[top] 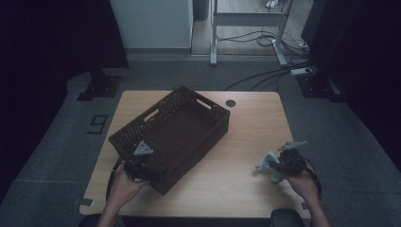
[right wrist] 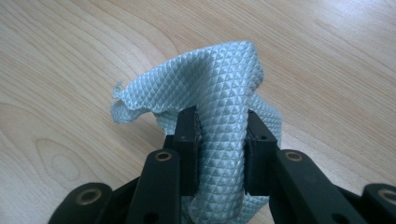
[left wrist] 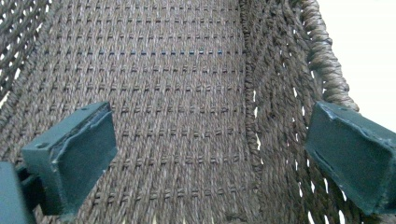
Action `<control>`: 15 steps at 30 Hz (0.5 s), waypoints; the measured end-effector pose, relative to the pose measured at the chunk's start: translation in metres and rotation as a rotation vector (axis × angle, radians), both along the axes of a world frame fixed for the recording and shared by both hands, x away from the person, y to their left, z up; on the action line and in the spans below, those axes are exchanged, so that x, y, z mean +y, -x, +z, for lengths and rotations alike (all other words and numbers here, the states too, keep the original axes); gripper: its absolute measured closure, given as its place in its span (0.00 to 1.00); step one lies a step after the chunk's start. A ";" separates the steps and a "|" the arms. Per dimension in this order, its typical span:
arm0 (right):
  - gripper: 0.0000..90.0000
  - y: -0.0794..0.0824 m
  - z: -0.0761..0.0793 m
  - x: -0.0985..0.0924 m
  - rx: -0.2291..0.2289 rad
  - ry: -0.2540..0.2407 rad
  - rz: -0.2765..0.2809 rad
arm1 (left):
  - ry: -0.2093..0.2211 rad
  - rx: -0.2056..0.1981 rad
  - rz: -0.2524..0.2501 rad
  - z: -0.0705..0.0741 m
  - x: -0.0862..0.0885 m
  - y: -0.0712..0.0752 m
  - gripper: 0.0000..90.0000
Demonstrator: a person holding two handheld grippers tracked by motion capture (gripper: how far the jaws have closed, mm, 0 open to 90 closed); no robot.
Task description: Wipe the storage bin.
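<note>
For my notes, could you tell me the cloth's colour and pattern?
Pale blue-grey cloth, diamond weave; right gripper view.

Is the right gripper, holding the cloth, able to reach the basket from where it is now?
Probably yes. The right gripper grips the cloth, and bare table lies between it and the open-topped basket.

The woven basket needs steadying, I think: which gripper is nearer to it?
Left. The left gripper is at the basket, jaws open astride its side wall; the right gripper holds a cloth well clear of it.
</note>
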State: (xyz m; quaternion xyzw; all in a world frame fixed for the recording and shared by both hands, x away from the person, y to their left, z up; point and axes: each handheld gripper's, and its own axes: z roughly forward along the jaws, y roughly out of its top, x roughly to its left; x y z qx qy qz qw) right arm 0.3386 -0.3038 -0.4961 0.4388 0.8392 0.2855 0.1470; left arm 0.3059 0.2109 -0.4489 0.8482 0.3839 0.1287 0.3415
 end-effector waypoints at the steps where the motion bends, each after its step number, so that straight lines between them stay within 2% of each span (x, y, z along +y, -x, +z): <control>1: 0.78 0.000 0.000 0.000 0.004 -0.002 0.004 | 0.006 0.001 0.001 0.000 0.002 0.002 0.02; 3: 0.79 0.000 0.001 0.000 -0.004 -0.005 0.002 | 0.009 -0.010 0.004 -0.001 0.005 0.004 0.00; 5: 0.80 0.000 0.003 0.002 -0.013 -0.016 0.005 | -0.013 -0.027 -0.006 0.002 0.008 0.006 0.00; 7: 0.80 -0.002 0.008 0.006 -0.024 -0.023 0.017 | 0.000 -0.059 0.006 0.012 0.014 0.009 0.00; 9: 0.80 -0.003 0.010 0.008 -0.026 -0.024 0.021 | -0.002 -0.071 0.009 0.016 0.016 0.011 0.00; 10: 0.80 -0.006 0.014 0.012 -0.033 -0.026 0.031 | -0.013 -0.090 0.015 0.021 0.020 0.015 0.00; 13: 0.80 -0.009 0.017 0.017 -0.042 -0.031 0.040 | -0.019 -0.105 0.017 0.024 0.025 0.019 0.00; 15: 0.80 -0.014 0.022 0.023 -0.053 -0.038 0.056 | -0.027 -0.113 0.027 0.023 0.034 0.024 0.00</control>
